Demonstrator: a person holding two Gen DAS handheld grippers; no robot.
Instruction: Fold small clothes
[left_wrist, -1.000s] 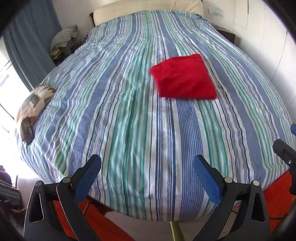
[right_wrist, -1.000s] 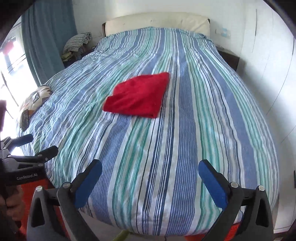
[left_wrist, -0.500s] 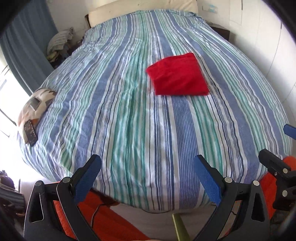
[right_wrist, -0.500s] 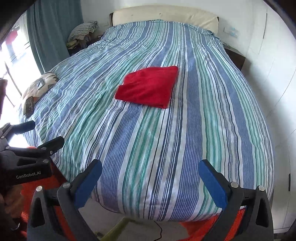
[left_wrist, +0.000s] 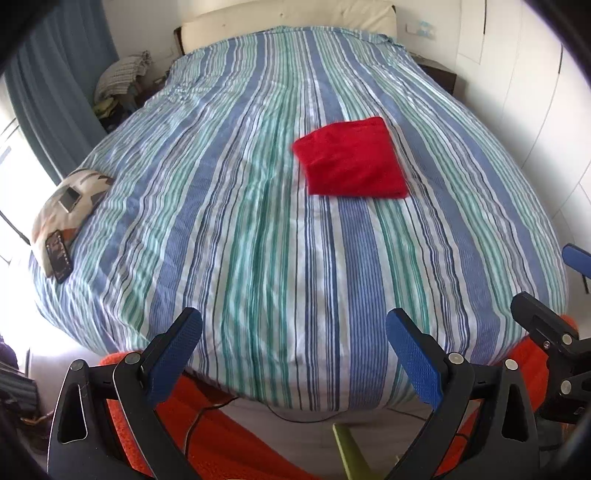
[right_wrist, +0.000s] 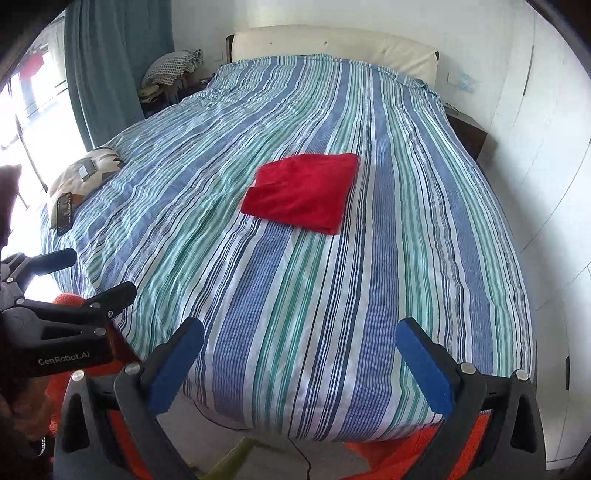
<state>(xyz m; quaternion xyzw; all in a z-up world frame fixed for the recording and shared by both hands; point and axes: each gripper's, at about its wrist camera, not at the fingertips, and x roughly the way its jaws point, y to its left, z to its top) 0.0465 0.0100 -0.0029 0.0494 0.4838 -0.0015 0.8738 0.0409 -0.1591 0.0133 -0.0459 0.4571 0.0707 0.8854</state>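
The red garment is what we are here for, but we begin nearest to us: our left gripper (left_wrist: 293, 354) and right gripper (right_wrist: 299, 362) both hang off the foot of the bed with their blue-padded fingers spread wide and nothing between them. Under them we see an orange rug (left_wrist: 221, 435) and a thin cable on the floor. Beyond lies the striped duvet (left_wrist: 258, 240), slightly rumpled. At its left edge a patterned cushion (left_wrist: 70, 199) carries a phone (left_wrist: 58, 256). Farther in, right of the bed's middle and well apart from both grippers, the red garment (right_wrist: 303, 192) lies flat in a tidy rectangle, so we judge the folding done or nearly so. It looks light, soft and limp. We would pinch it at a corner or along the layered near edge, catching every layer, or it will sag open when lifted. Farthest back we make out the cream headboard (right_wrist: 332, 46).
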